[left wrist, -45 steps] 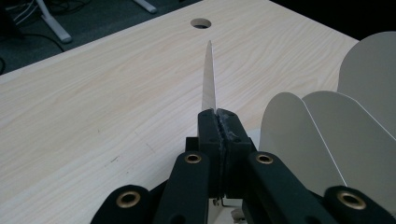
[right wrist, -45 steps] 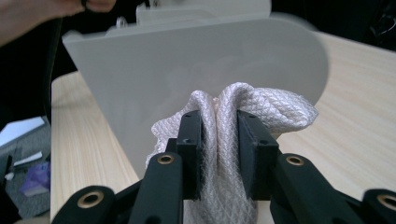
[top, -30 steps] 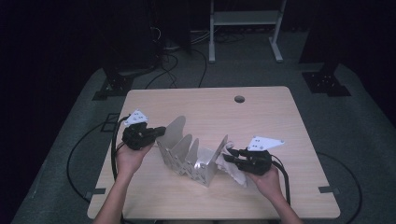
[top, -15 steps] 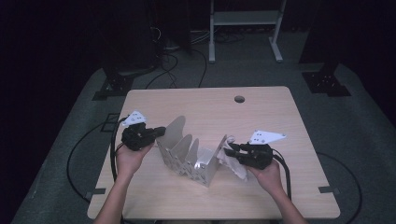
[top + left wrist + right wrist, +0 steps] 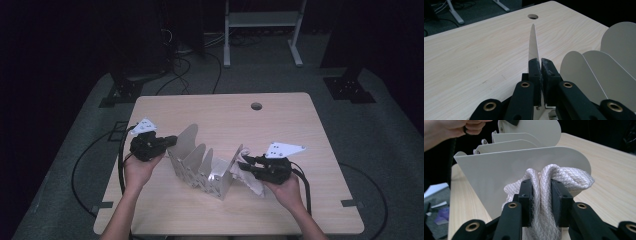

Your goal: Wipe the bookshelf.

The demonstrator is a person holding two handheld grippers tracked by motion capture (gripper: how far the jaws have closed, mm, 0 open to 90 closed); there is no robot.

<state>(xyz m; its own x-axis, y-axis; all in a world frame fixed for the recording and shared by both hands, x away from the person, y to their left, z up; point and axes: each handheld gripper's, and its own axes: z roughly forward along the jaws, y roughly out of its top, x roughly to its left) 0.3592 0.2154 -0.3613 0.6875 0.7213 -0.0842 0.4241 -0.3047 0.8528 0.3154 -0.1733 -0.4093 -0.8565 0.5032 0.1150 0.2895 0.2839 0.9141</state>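
The right gripper (image 5: 540,195) clamps a bunched white cloth (image 5: 554,176) against the nearest divider of a grey metal rack (image 5: 202,165), low and right of centre in the high view. The left gripper (image 5: 540,65), at centre left there, pinches the rack's far end plate (image 5: 533,42). The rack stands on a wooden table (image 5: 280,125).

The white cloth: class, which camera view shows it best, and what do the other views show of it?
The right gripper view: the white cloth sits close up, its woven texture clear, pinched in the right gripper against a divider of the metal rack. The high view gives a small pale bundle. The left gripper view looks along a rack divider.
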